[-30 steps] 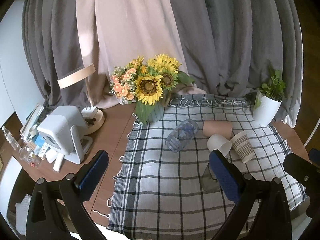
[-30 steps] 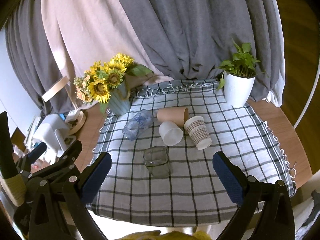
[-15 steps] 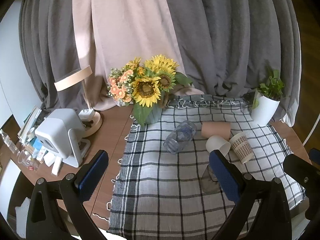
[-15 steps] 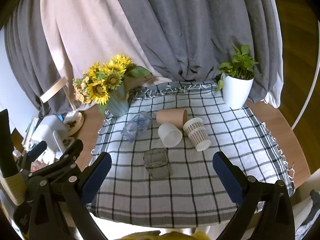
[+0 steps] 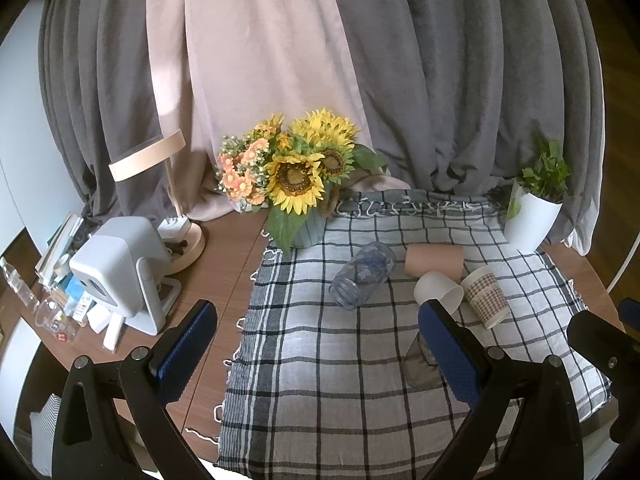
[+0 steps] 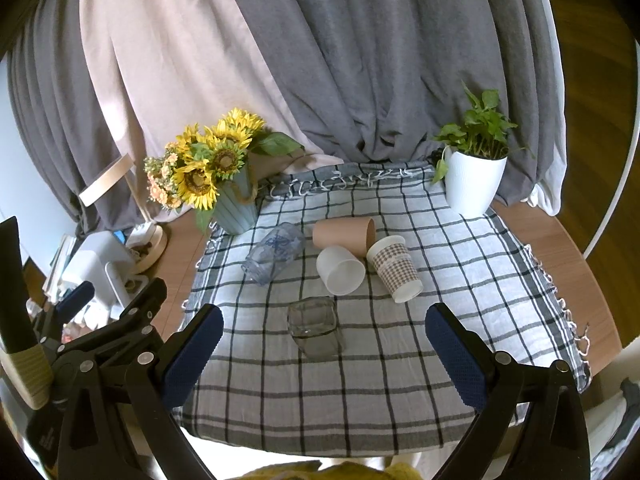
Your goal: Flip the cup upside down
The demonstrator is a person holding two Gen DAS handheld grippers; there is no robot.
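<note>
Cup: several on the checked cloth (image 6: 400,360), and the task does not say which. Clear glass cup (image 6: 316,332) stands nearest the front edge, mid-cloth, apart from the rest. Behind it three paper cups lie on their sides, clustered: white cup (image 6: 340,270), brown cup (image 6: 344,234) touching behind it, patterned cup (image 6: 396,274) just beside on the right. Clear plastic bottle (image 6: 274,258) also lies on its side, left of them.

Right gripper (image 6: 320,360) hovers over the front edge, jaws spread wide, nothing held; the glass sits between its fingers' lines but ahead of them. Left gripper (image 5: 316,356) is also wide and empty, off toward the front-left corner, one finger (image 5: 448,348) hiding part of the glass in its view.

Risks (judgement): glass is smooth, so a shallow pinch could slip mid-flip; the cloth could bunch or drag if the fingertips dig in. Reaching for the paper cups, a jaw could nudge a neighbour and set it rolling, or crush a thin wall.

Room: open cloth in front, left and right of the glass, plenty for turning it. Sunflower vase (image 6: 236,208) at the back-left corner and potted plant (image 6: 474,184) at the back-right are well clear.
</note>
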